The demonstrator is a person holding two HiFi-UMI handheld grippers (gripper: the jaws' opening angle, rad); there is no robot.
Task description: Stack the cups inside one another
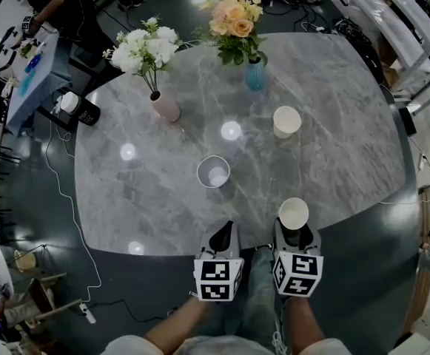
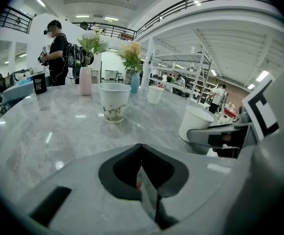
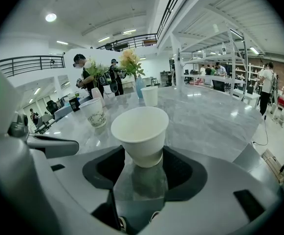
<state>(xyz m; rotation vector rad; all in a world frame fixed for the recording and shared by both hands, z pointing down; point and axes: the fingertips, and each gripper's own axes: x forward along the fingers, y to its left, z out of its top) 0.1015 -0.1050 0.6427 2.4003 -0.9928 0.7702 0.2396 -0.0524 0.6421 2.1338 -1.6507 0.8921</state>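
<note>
Three paper cups are in view on the round grey marble table (image 1: pixel 348 168). A patterned cup (image 1: pixel 213 171) (image 2: pixel 114 102) (image 3: pixel 94 112) stands upright mid-table. A plain white cup (image 1: pixel 286 121) (image 2: pixel 155 94) (image 3: pixel 150 96) stands farther back on the right. Another white cup (image 1: pixel 294 213) (image 3: pixel 140 133) (image 2: pixel 195 123) is upright at the near table edge, with my right gripper (image 1: pixel 294 232) (image 3: pixel 142 164) shut on its base. Beside it, my left gripper (image 1: pixel 223 232) (image 2: pixel 141 153) is shut and empty, its tip at the table's near edge, short of the patterned cup.
A pink vase of white flowers (image 1: pixel 164 108) (image 2: pixel 85 81) and a blue vase of orange flowers (image 1: pixel 254 74) (image 2: pixel 134 82) stand at the back of the table. A black container (image 1: pixel 87 112) sits off the left side. A person (image 2: pixel 58 53) stands beyond the table.
</note>
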